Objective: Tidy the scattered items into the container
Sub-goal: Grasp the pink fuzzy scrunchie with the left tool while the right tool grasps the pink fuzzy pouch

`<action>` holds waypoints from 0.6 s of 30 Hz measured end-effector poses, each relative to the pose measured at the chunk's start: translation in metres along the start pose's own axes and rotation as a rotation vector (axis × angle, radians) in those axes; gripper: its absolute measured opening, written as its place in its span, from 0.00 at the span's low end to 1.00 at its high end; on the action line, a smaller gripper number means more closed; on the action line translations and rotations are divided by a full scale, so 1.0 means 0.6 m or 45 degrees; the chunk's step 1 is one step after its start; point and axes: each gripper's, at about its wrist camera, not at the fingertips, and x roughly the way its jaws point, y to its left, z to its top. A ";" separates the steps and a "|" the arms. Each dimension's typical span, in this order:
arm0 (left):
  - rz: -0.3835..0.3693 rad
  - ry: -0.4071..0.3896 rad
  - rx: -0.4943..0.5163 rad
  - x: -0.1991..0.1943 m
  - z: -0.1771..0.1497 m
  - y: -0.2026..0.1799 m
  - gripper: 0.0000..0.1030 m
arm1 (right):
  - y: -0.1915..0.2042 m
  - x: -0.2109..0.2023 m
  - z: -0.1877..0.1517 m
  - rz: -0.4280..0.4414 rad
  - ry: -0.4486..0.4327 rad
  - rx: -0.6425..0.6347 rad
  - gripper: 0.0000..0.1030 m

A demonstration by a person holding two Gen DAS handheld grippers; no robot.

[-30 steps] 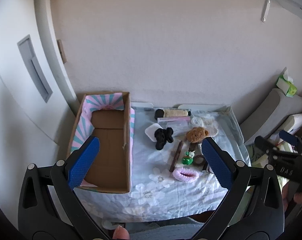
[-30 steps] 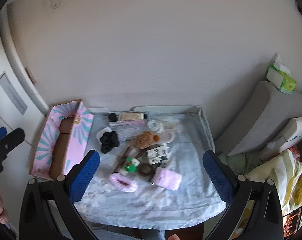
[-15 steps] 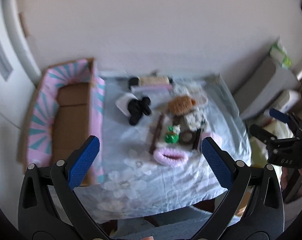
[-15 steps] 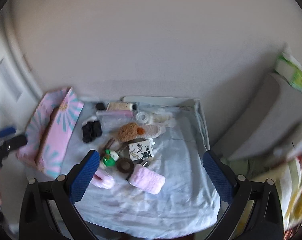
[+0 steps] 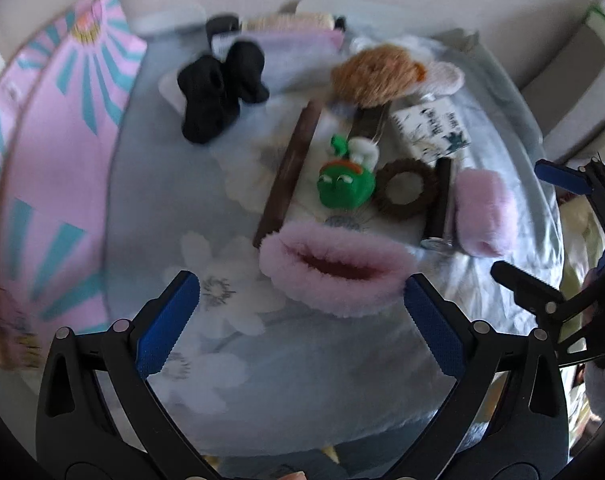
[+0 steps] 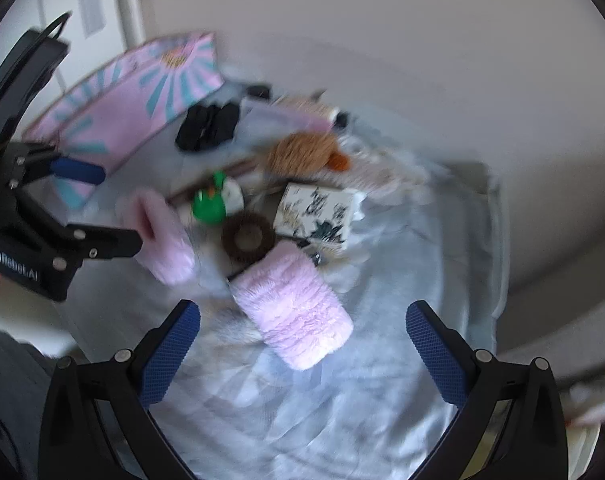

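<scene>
**Both grippers hang open over the cluttered bed table**

The left gripper (image 5: pixel 298 304) hovers with its blue-padded fingers spread wide, holding nothing; a fluffy pink cuff with a dark slit-like opening (image 5: pixel 334 266) lies just ahead of the gap, near the right fingertip. The right gripper (image 6: pixel 302 332) is likewise parted and empty, with a second fluffy pink rolled cuff (image 6: pixel 292 312) lying between and just beyond its fingers.

Both cuffs rest on a pale blue cloth printed with white flowers (image 5: pixel 262 360), among the other scattered pieces. Behind the first cuff sit a green frog-shaped toy with an orange band (image 5: pixel 344 184), a dark brown fuzzy ring (image 5: pixel 406 190) just beside it, and a long dark brown stick (image 5: pixel 292 168) lying at a slant to the toy's left. Farther back are a bundle of black fabric (image 5: pixel 218 88), an orange-brown furry plush (image 5: pixel 376 74) and a small white box printed with dark leaves (image 5: pixel 432 130).

The container, a cardboard box covered in pink paper with teal sunburst rays (image 5: pixel 58 160), stands at the left edge of the cloth, well apart from the two cuffs. Both views are blurred, so finer detail cannot be told.
</scene>
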 end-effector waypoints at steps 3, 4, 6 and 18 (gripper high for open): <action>-0.037 0.014 -0.060 0.020 -0.002 0.003 0.99 | -0.005 0.035 -0.001 0.038 0.009 -0.084 0.99; -0.043 0.013 -0.072 0.024 -0.003 0.002 0.99 | -0.007 0.045 0.000 0.049 0.010 -0.110 0.95; -0.047 0.004 -0.078 0.031 -0.004 0.000 0.99 | -0.008 0.060 0.000 0.059 0.022 -0.143 0.88; -0.224 -0.071 -0.039 0.019 -0.012 -0.026 0.34 | -0.012 0.070 0.004 0.135 0.011 -0.156 0.41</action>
